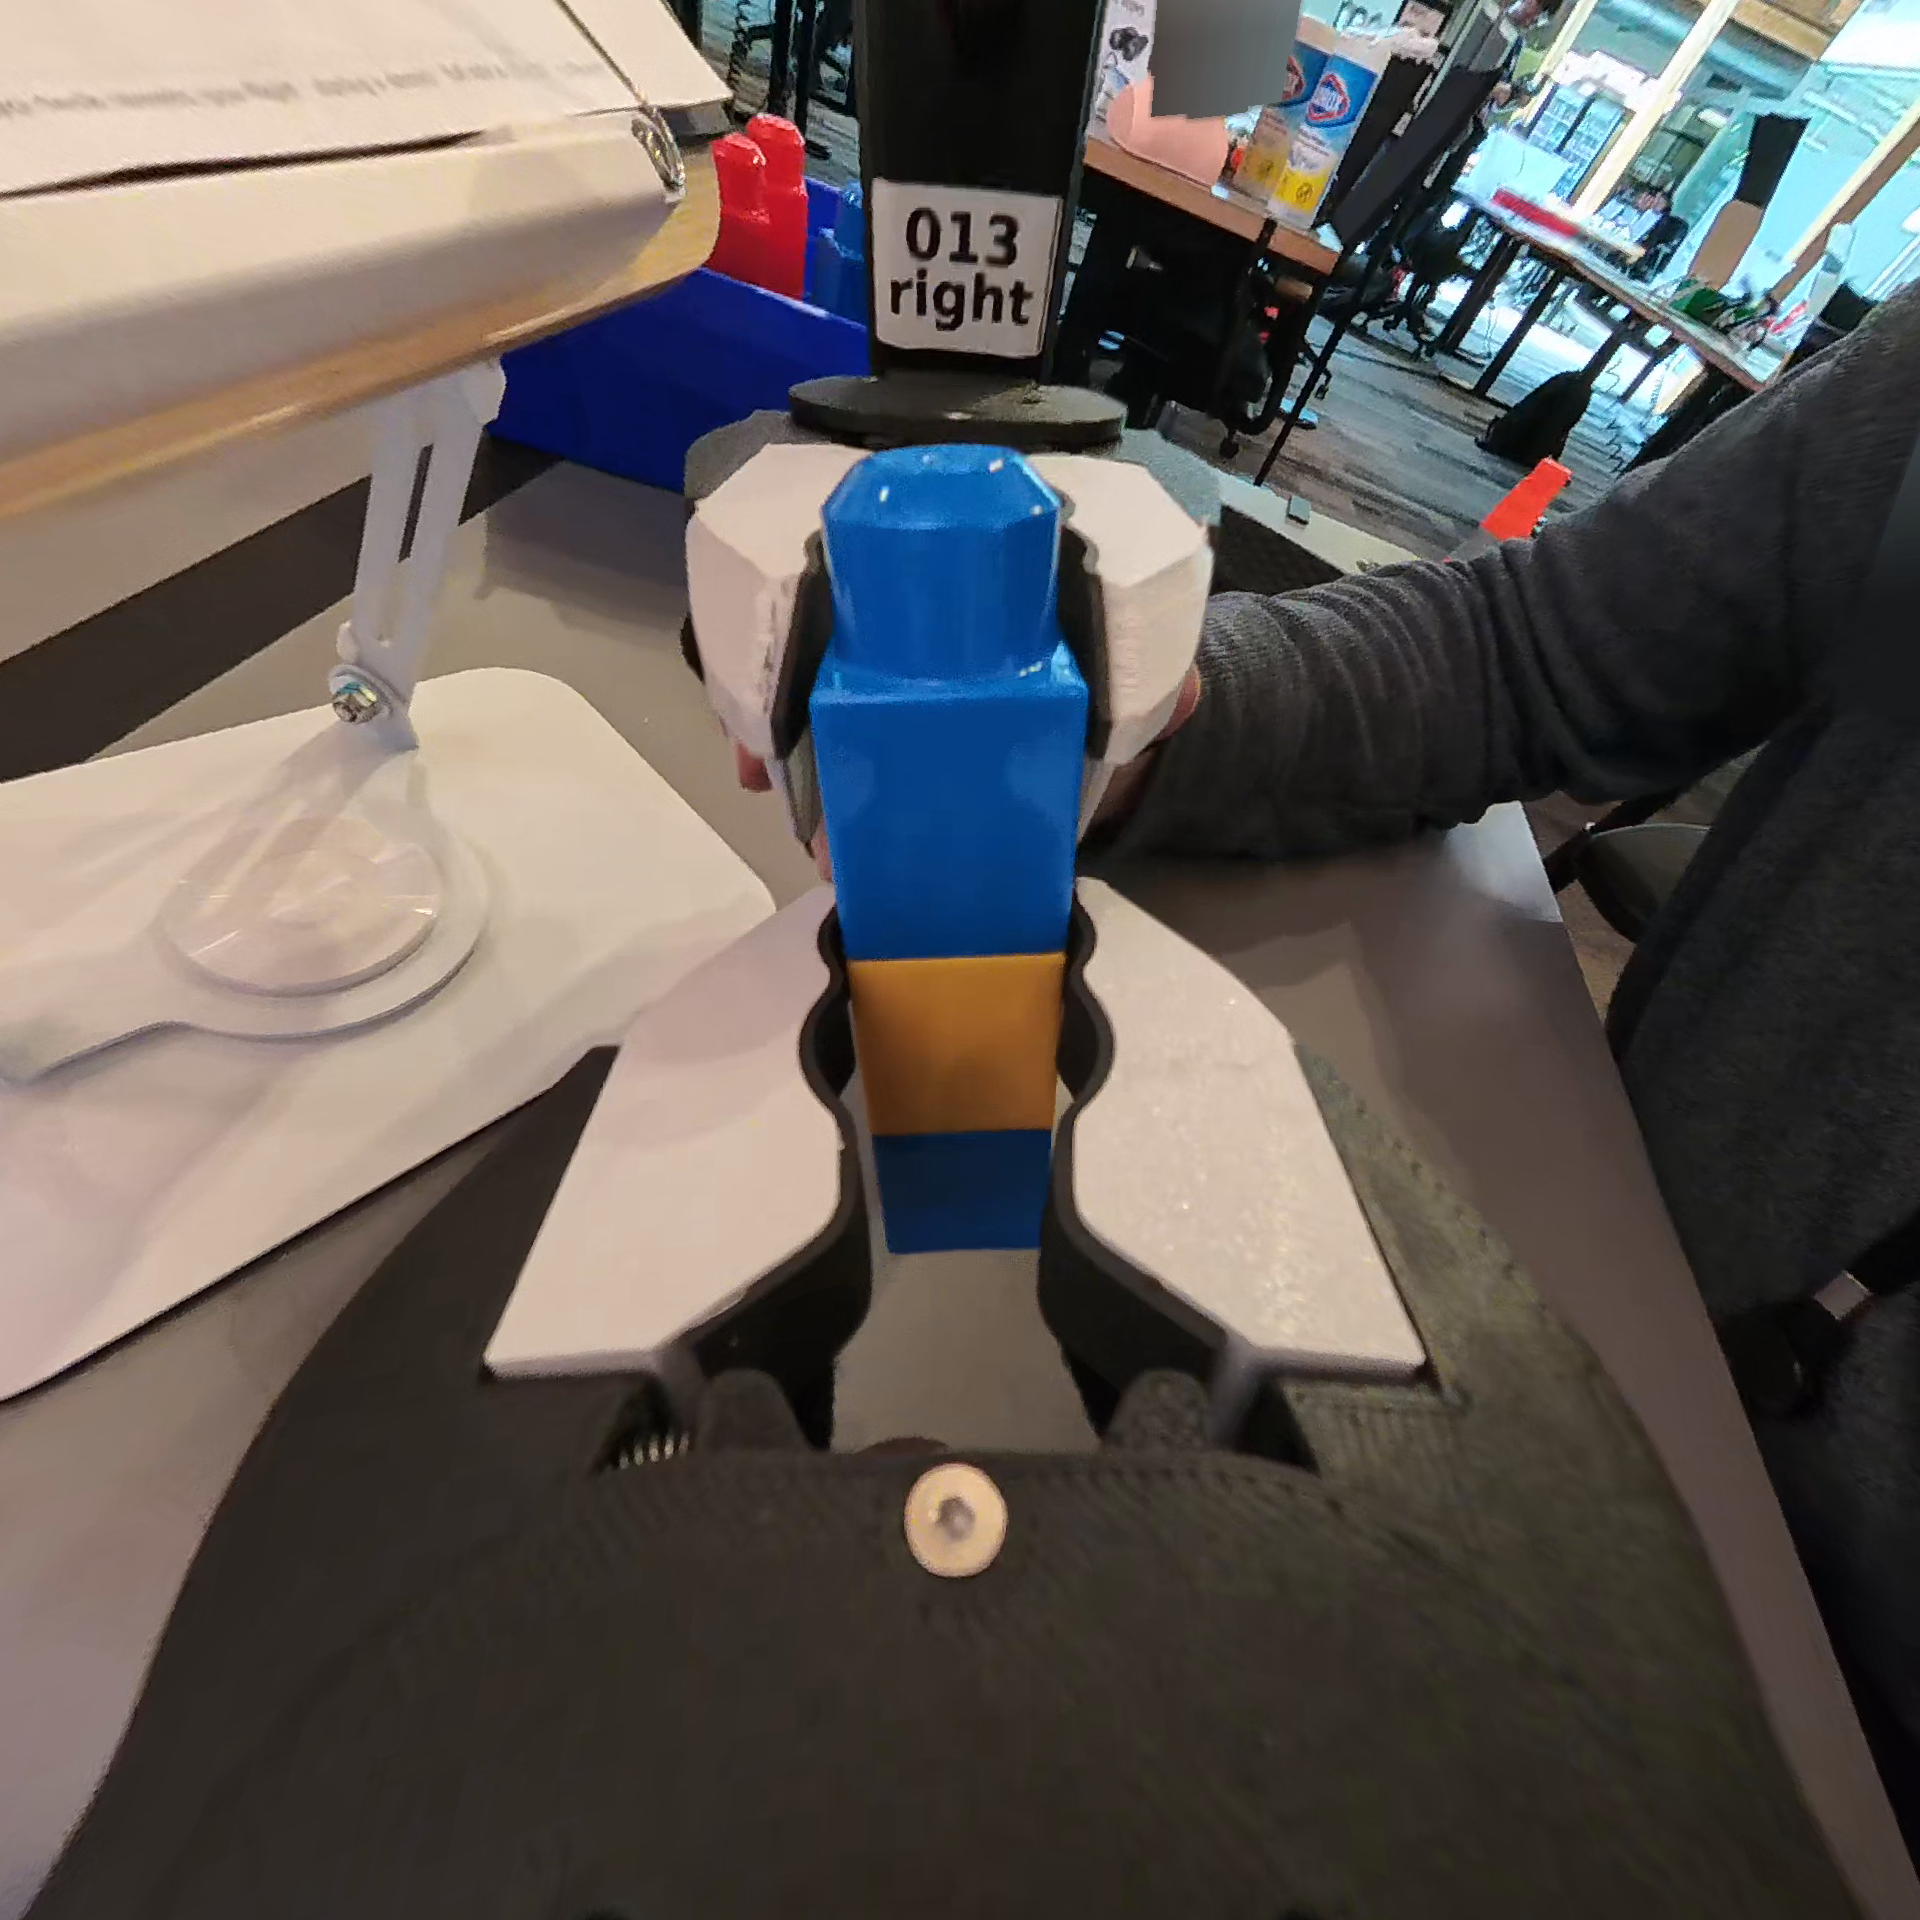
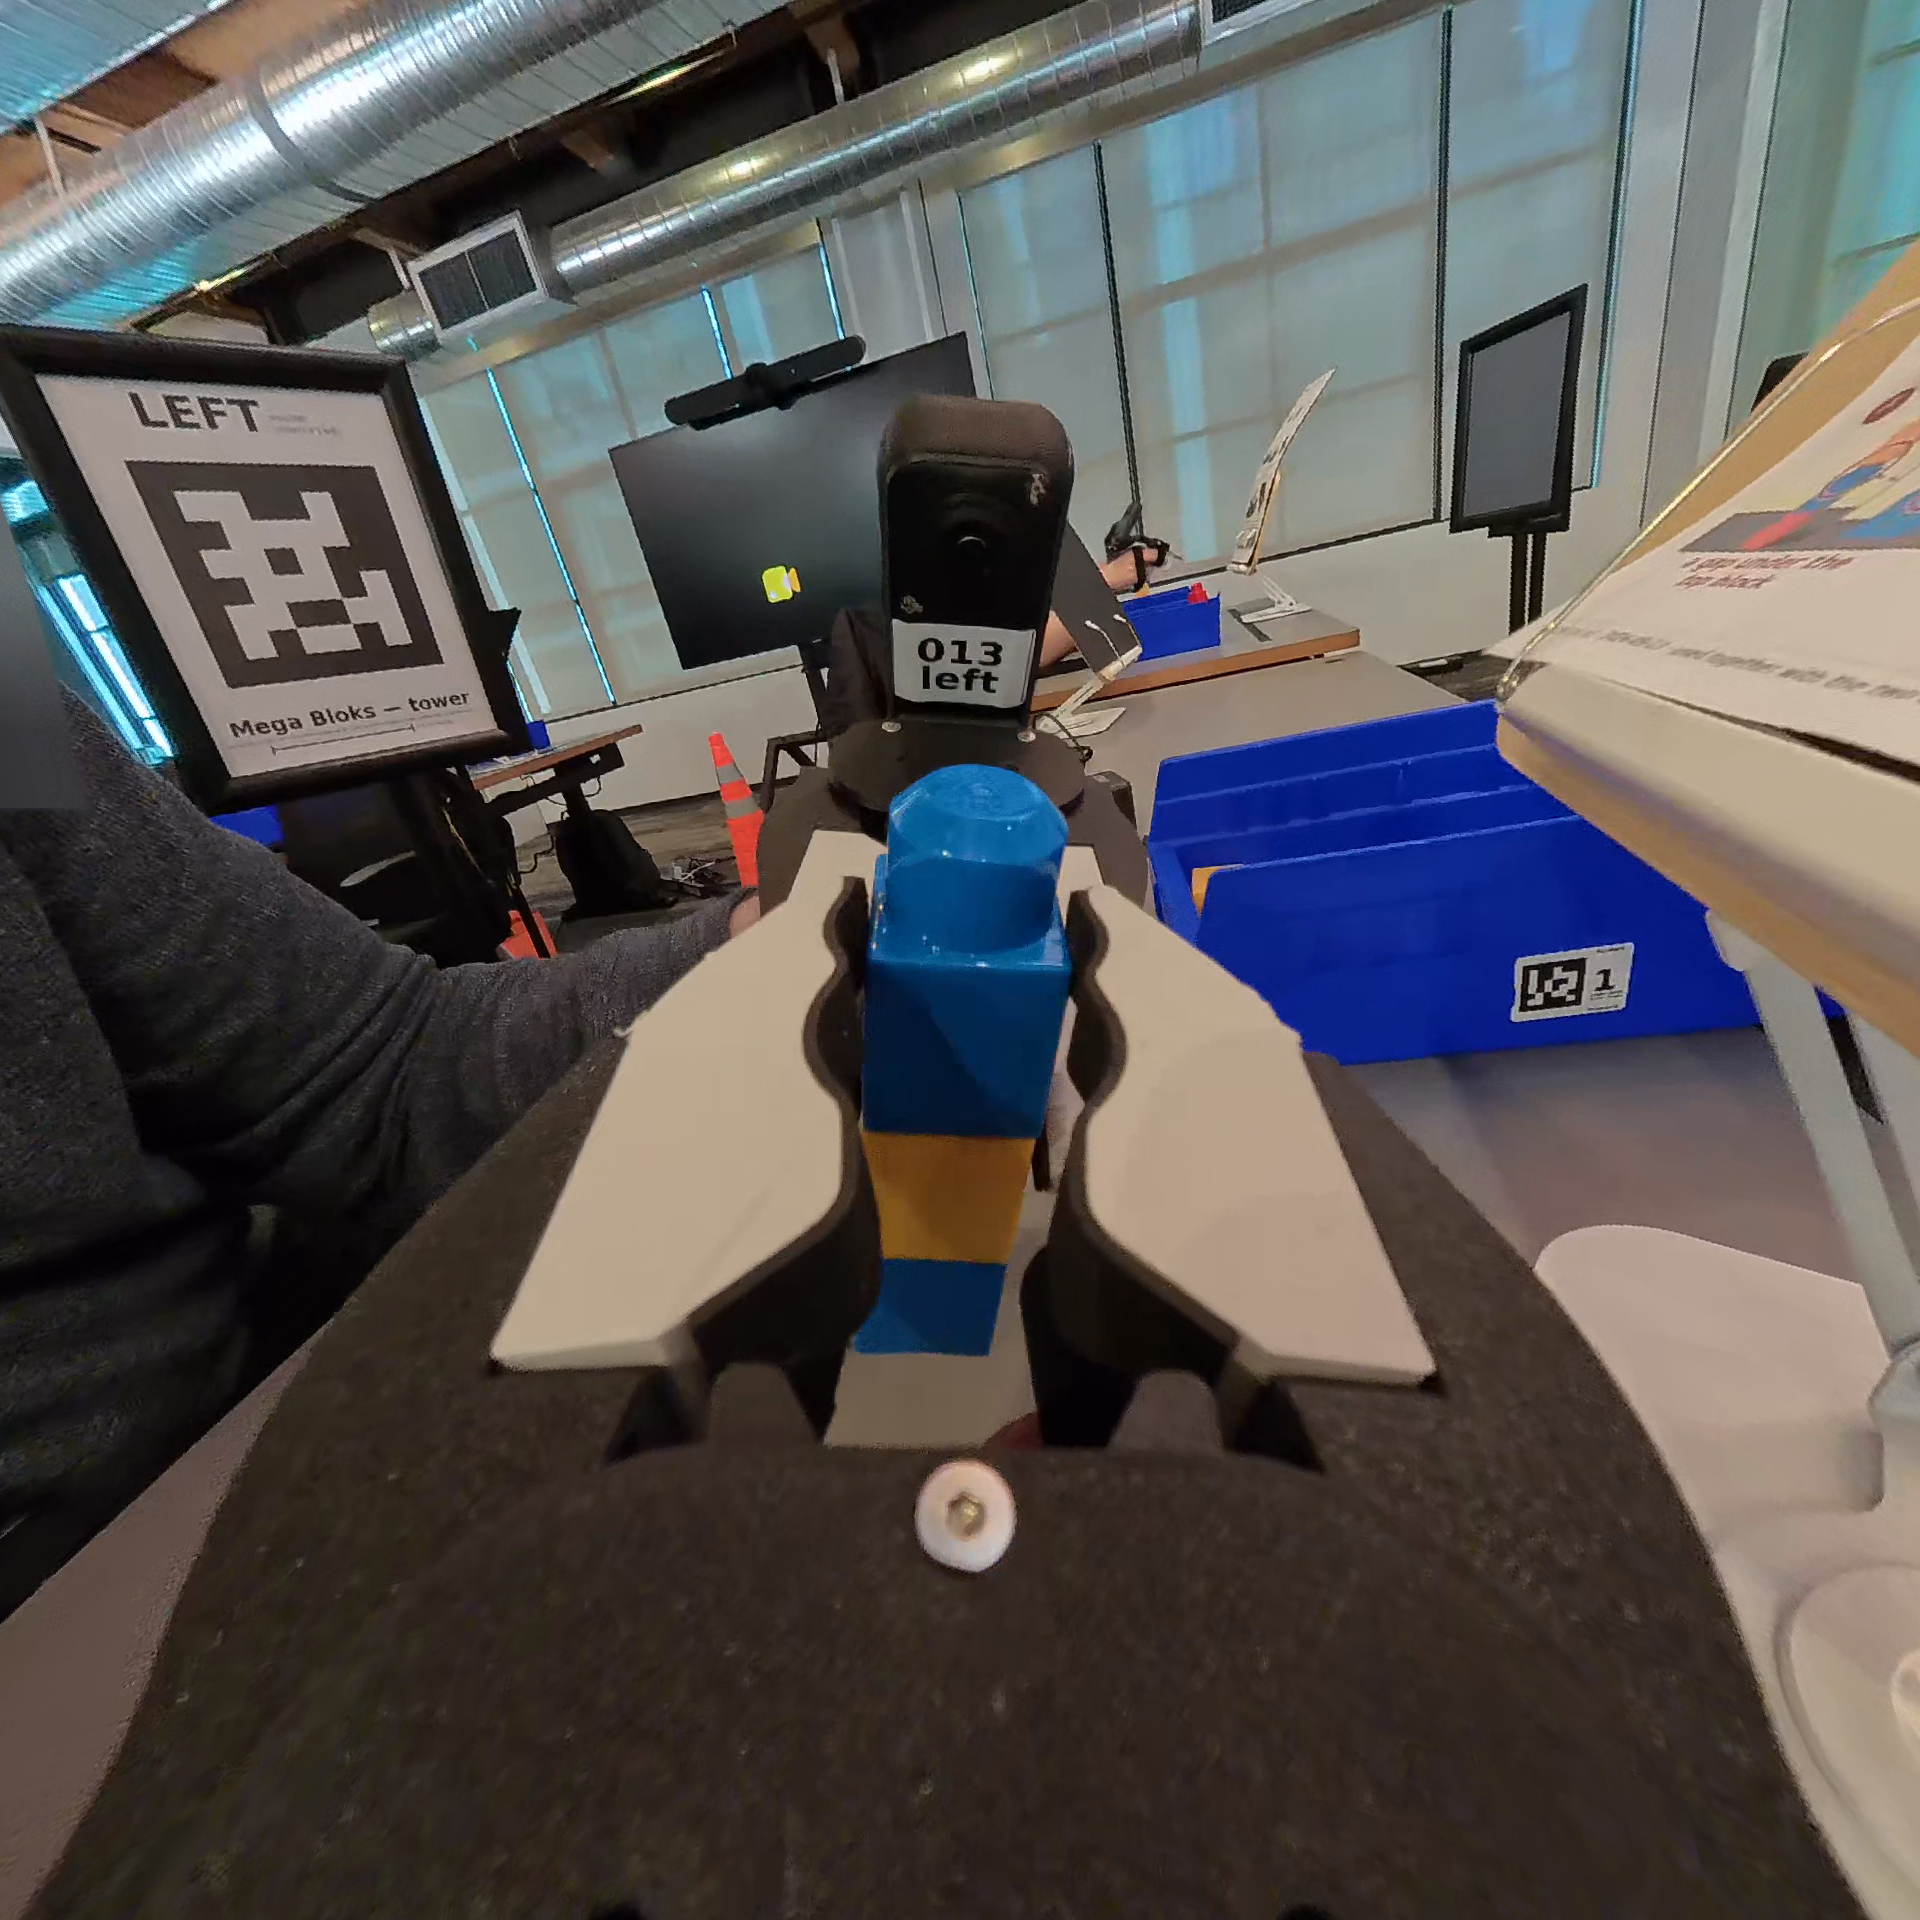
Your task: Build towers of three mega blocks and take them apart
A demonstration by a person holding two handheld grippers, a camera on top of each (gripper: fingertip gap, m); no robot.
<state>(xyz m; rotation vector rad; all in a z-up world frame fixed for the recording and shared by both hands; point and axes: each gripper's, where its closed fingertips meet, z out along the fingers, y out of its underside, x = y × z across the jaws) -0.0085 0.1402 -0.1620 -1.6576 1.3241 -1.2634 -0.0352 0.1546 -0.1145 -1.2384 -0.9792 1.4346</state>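
A three-block tower stands upright between the two grippers: a blue top block (image 1: 945, 727) with a stud, a yellow middle block (image 1: 954, 1044) and a blue bottom block (image 1: 958, 1190). Its base appears to rest on the grey table (image 1: 1351, 935). My left gripper (image 1: 956, 966) is shut on the tower at the yellow block. My right gripper (image 1: 940, 644) faces it from the far side, shut on the top blue block. In the right wrist view the right gripper (image 2: 966, 956) clamps the top blue block (image 2: 966, 1018). The yellow block (image 2: 951, 1195) sits below, and the left gripper (image 2: 971, 862) is mostly hidden behind.
A blue bin (image 1: 665, 364) holds red blocks (image 1: 764, 197) at the back; it also shows in the right wrist view (image 2: 1455, 935). A tilted document stand (image 1: 395, 582) sits on a white mat (image 1: 312, 1039). A person's grey sleeve (image 1: 1455, 675) lies along the table's edge. Left tips to right tips: about 5 cm.
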